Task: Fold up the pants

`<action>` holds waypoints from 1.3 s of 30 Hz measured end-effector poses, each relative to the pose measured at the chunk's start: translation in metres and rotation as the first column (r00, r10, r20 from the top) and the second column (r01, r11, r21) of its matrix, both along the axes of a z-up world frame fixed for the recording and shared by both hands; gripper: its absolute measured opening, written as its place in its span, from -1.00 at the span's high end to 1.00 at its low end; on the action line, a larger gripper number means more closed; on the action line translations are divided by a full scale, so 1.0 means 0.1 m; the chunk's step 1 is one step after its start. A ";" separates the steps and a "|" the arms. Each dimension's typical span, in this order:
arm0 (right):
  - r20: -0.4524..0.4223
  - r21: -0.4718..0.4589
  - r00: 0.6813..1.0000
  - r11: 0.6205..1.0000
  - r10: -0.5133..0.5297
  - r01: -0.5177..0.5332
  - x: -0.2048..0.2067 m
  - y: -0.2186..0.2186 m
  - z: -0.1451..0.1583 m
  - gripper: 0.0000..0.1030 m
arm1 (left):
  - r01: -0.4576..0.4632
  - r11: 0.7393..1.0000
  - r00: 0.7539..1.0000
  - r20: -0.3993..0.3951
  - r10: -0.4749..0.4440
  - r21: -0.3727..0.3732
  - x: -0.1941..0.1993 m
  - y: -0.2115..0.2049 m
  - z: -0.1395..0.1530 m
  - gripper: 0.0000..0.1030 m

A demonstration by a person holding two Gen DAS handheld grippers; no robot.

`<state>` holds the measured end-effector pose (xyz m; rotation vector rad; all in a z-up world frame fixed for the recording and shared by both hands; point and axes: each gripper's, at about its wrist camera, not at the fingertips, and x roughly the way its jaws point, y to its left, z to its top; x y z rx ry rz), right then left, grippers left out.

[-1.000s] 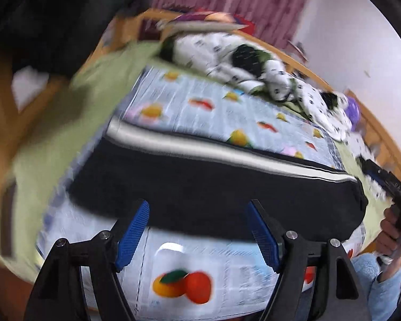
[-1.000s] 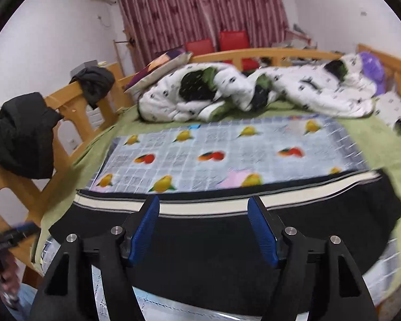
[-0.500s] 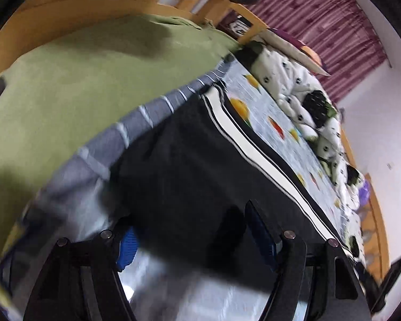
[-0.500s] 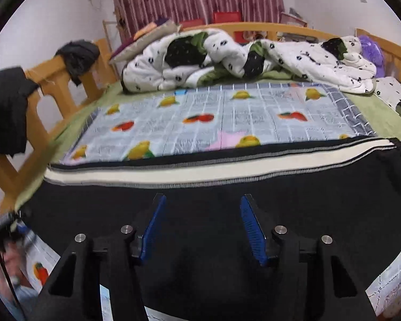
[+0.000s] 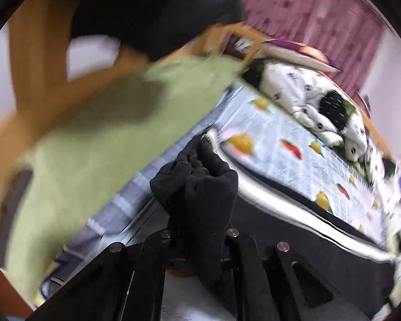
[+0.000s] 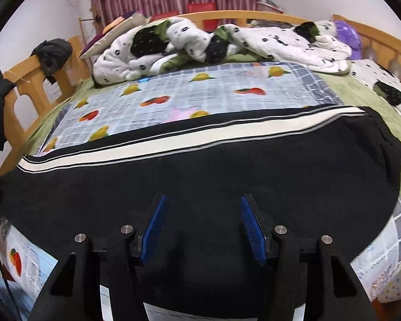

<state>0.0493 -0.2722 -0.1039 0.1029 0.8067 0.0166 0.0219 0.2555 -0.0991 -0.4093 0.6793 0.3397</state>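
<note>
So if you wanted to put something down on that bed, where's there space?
The fruit-print mat is bare between the pants and the rumpled quilt. A green sheet strip lies free on the right. The far end is crowded with quilt and pillow.

We see the pants (image 6: 200, 176) as matt black fleecy cloth with a smooth cream stripe. The mat (image 6: 200, 93) under them looks like thin, slightly glossy printed plastic. The bed frame (image 6: 26, 80) is varnished wood, the quilt (image 6: 254, 42) soft cloth. Our right gripper (image 6: 203, 224) has ribbed blue pads (image 6: 153, 230) and matt black plastic arms with shiny metal screws.
</note>
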 end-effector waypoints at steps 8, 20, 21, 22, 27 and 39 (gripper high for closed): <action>0.116 0.014 0.984 0.990 -0.138 0.138 -0.33 -0.75 0.19 -0.10 | 0.348 0.894 0.922 0.068 -0.381 0.281 0.21 -2.06 0.83 0.85; 0.106 0.254 0.878 0.866 -0.467 0.430 -0.91 -2.17 0.01 -0.10 | 0.749 0.623 0.663 -0.266 -0.700 0.225 0.15 -4.80 -0.55 0.83; 0.109 0.272 0.877 0.862 -0.469 0.427 -0.93 -2.22 -0.01 -0.10 | 0.746 0.618 0.666 -0.278 -0.692 0.249 0.13 -4.84 -0.61 0.81; 0.119 0.272 0.876 0.864 -0.468 0.424 -0.95 -2.23 -0.02 -0.10 | 0.741 0.609 0.671 -0.267 -0.692 0.284 0.06 -4.85 -0.63 0.80; 0.127 0.233 0.930 0.922 -0.345 0.310 -0.88 -2.02 -0.05 -0.10 | 0.792 0.585 0.609 -0.184 -0.771 0.173 -0.15 -4.45 -0.35 -0.06; 0.090 0.199 0.991 0.973 0.103 -0.120 -0.19 -0.56 0.00 -0.10 | 0.531 0.834 0.847 -0.091 -0.524 0.148 -0.16 -2.65 -0.14 -0.22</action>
